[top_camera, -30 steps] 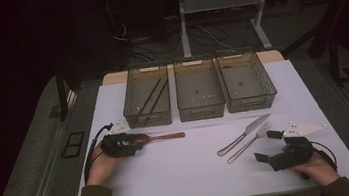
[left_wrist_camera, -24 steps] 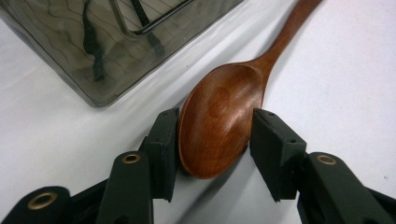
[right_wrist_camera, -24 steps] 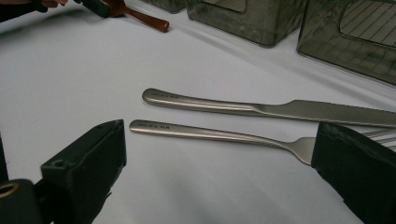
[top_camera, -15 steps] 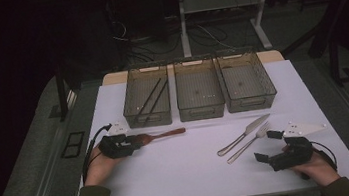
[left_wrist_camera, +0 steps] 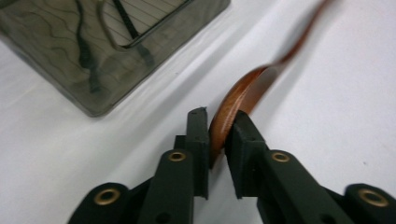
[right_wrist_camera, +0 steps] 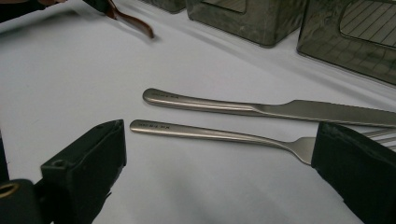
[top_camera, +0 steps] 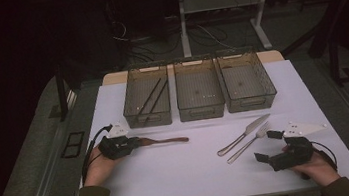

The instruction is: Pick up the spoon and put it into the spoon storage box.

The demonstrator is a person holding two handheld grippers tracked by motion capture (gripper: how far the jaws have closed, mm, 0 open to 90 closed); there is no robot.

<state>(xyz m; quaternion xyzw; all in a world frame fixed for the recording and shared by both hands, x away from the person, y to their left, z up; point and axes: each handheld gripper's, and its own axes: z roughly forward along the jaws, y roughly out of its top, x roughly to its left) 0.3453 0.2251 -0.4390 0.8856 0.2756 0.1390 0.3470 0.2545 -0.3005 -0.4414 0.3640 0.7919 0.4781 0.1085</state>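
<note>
High view | left gripper [top_camera: 135, 143] pinching wooden spoon [top_camera: 165, 140] (shifted left) | right gripper [top_camera: 268, 147] jaws spread

Your left gripper [left_wrist_camera: 217, 135] has black jaws with brass-coloured rivets, and the wooden spoon [left_wrist_camera: 238, 100] between them is a glossy reddish brown. Your right gripper [top_camera: 274, 148] is black too, topped by a pale grey plate. The knife [right_wrist_camera: 261, 108] and fork [right_wrist_camera: 219, 134] are plain brushed silver. The table [top_camera: 182, 177] is white, unpatterned, with a light wooden strip along its far edge. The three bins [top_camera: 198, 91] near that far edge are smoky translucent grey-brown with a fine ribbed floor; the left bin [top_camera: 146, 97] holds dark, thin sticks [top_camera: 152, 96].
</note>
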